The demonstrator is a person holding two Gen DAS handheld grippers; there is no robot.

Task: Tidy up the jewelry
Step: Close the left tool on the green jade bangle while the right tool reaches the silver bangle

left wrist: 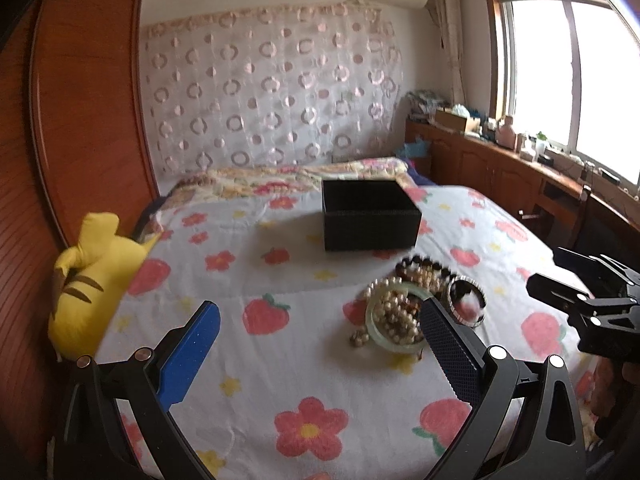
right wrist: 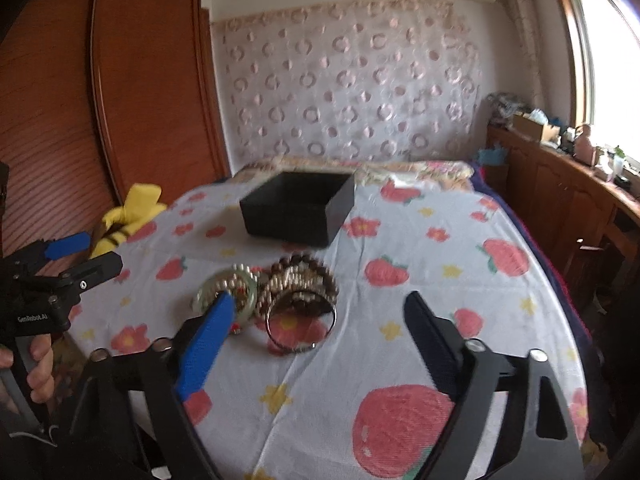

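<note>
Jewelry, a loose tangled heap of pearl-bead strands and stiff round bangles [right wrist: 280,296], looks slippery; both hand-held grippers [left wrist: 320,336] [right wrist: 316,332] gape wide, best pinching a bangle rim

left tool [left wrist: 320,344] fingers spread wide, right tool [right wrist: 320,328] likewise

Jewelry pile [left wrist: 420,304] blurred, partly hidden behind gripper finger; beads indistinct. Black box [right wrist: 298,208] interior unseen. Bed [left wrist: 320,380] cut off at bottom edge.

We see a heap of beaded bracelets [right wrist: 298,280], a pale green bangle [right wrist: 226,292] and a silver bangle [right wrist: 301,326] lying on the bed near an open, upright black box [right wrist: 298,208].
</note>
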